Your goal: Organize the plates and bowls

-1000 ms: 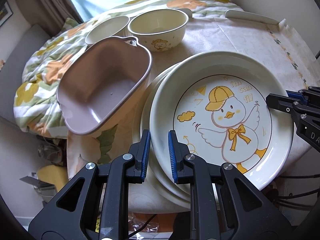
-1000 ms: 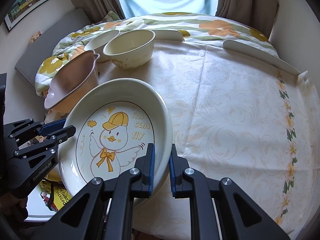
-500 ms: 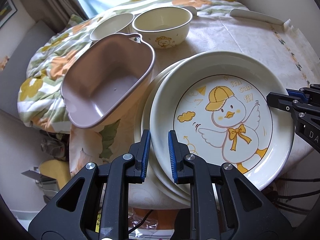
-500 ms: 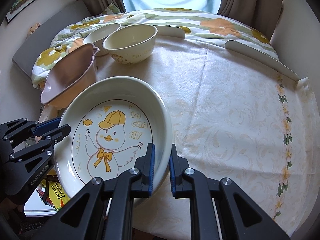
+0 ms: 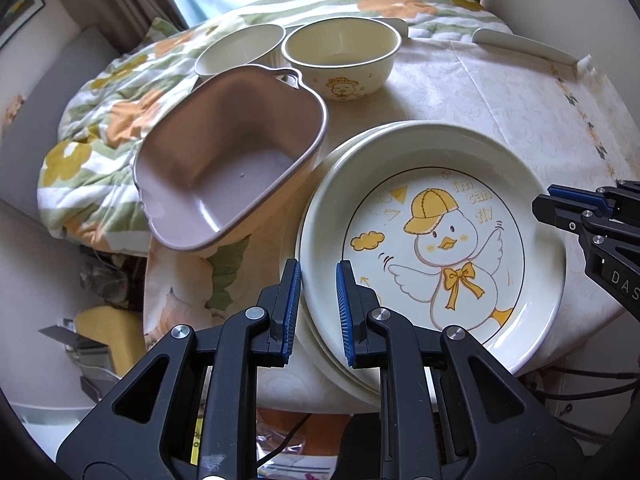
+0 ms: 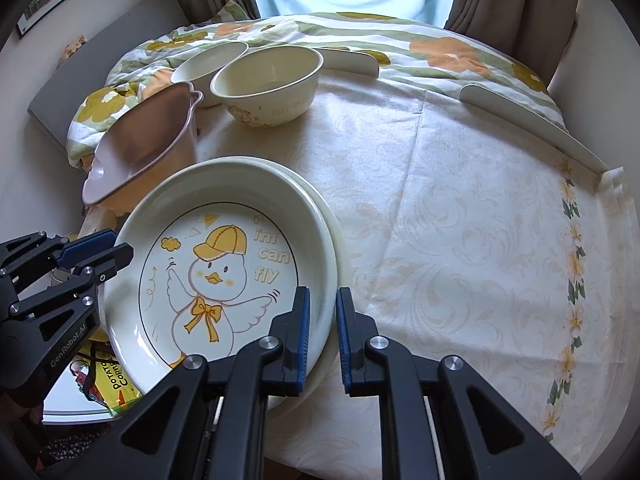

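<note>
Room lies open across the table [image 6: 460,240] to my right. I have the duck plate [image 5: 432,240], atop another plate at the near table edge, pinched at opposite rims: left gripper [image 5: 318,304] and right gripper [image 6: 322,322] fingers both clamped. Pink dish [image 5: 228,168] crowds the left. Since a second ago, nothing has shifted.

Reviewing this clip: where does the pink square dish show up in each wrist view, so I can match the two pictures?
Left wrist: the pink dish sits left of centre, tilted, beside the duck plate.
Right wrist: the pink dish is at the left edge of the table, seen side-on, behind the duck plate.
Shared landmark: the cream duck bowl, just beyond the dish in both.
</note>
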Demonstrator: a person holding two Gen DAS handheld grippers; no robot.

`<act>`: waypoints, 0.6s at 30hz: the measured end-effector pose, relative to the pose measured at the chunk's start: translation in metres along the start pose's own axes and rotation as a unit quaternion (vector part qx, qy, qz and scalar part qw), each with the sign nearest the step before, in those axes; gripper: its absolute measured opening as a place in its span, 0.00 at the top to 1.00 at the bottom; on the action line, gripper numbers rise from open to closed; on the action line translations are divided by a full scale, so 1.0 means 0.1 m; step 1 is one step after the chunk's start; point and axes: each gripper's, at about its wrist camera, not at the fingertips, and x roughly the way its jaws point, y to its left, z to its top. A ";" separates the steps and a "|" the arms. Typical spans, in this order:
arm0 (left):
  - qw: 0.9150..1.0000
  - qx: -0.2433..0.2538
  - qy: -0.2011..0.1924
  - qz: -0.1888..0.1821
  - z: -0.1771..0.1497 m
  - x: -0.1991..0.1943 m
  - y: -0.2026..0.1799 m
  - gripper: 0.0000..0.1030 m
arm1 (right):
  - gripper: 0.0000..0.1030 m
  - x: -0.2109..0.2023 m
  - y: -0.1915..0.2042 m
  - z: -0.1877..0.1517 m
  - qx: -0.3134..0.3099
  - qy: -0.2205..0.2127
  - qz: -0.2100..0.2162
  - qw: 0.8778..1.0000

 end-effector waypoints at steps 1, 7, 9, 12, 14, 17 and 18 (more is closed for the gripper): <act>1.000 -0.005 -0.002 -0.005 0.01 -0.03 0.02 0.86 | 0.88 -0.03 -0.01 0.00 0.001 -0.005 0.002 1.000; 0.995 -0.071 -0.072 -0.023 0.16 -0.58 0.29 0.85 | 0.88 -0.47 -0.06 0.13 -0.003 -0.058 0.034 0.998; 0.988 -0.101 -0.099 -0.054 0.20 -0.82 0.44 0.83 | 0.86 -0.63 -0.08 0.19 -0.009 -0.076 0.047 0.996; 0.975 -0.147 -0.120 -0.116 0.22 -1.06 0.61 0.83 | 0.23 -0.89 -0.12 0.25 -0.013 -0.124 0.070 0.990; 0.961 -0.187 -0.130 -0.156 0.18 -1.15 0.72 0.83 | 0.09 -1.03 -0.15 0.28 -0.012 -0.151 0.100 0.983; 0.955 -0.212 -0.138 -0.154 0.11 -1.22 0.73 0.83 | 0.09 -1.16 -0.16 0.31 -0.020 -0.173 0.122 0.977; 0.957 -0.213 -0.143 -0.139 0.09 -1.25 0.73 0.83 | 0.09 -1.18 -0.16 0.32 -0.025 -0.176 0.126 0.976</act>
